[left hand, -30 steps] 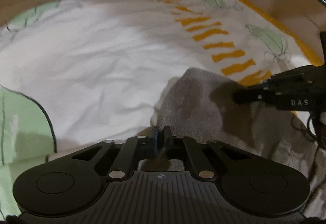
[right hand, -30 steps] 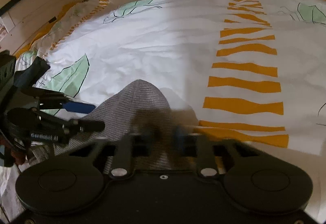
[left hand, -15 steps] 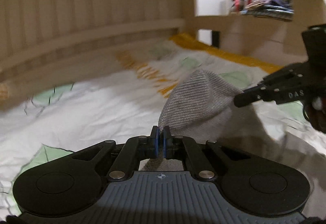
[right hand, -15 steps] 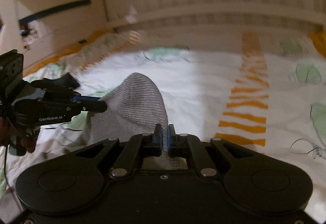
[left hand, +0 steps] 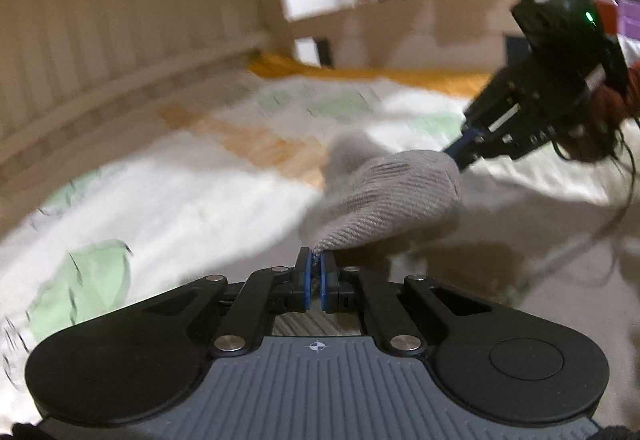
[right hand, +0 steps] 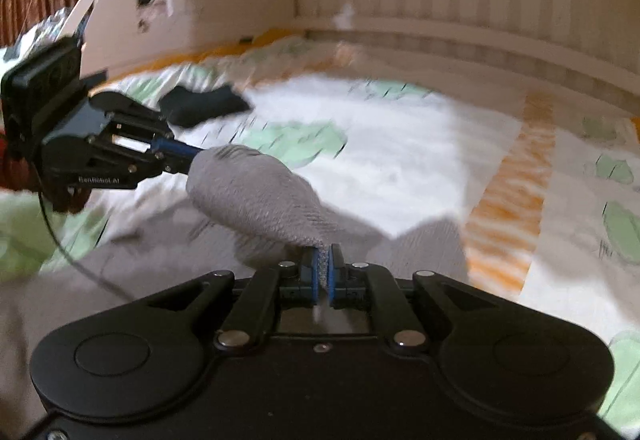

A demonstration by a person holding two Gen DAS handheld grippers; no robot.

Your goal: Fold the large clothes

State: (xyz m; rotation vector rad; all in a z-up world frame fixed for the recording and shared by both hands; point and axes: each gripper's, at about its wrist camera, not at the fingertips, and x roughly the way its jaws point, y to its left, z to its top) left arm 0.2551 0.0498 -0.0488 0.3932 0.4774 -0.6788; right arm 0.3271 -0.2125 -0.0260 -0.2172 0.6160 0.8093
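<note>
Grey knit garment [left hand: 394,195], from the left wrist view: pinched at one edge by the left gripper [left hand: 316,272], jaws clenched on a thin bunch of cloth; stretched as a raised ridge toward the right gripper [left hand: 460,155], whose blue tips bite into its far end. Rest of it spread low over the patterned bedsheet [left hand: 180,199]. Best done by keeping both edge points level and the span taut, then carrying them together over the flat part so the fold line lands straight. Compared with half a second back: ridge longer and flatter, right gripper higher and further off.

From the right wrist view: right gripper [right hand: 325,272] squeezed tight on the garment [right hand: 260,199], left gripper [right hand: 188,153] grasping the opposite end, bulk trailing on the sheet [right hand: 400,159] below. Dark cloth item [right hand: 204,107] lying further back. Against the earlier frame: peak lower, pulled sideways rather than upward.
</note>
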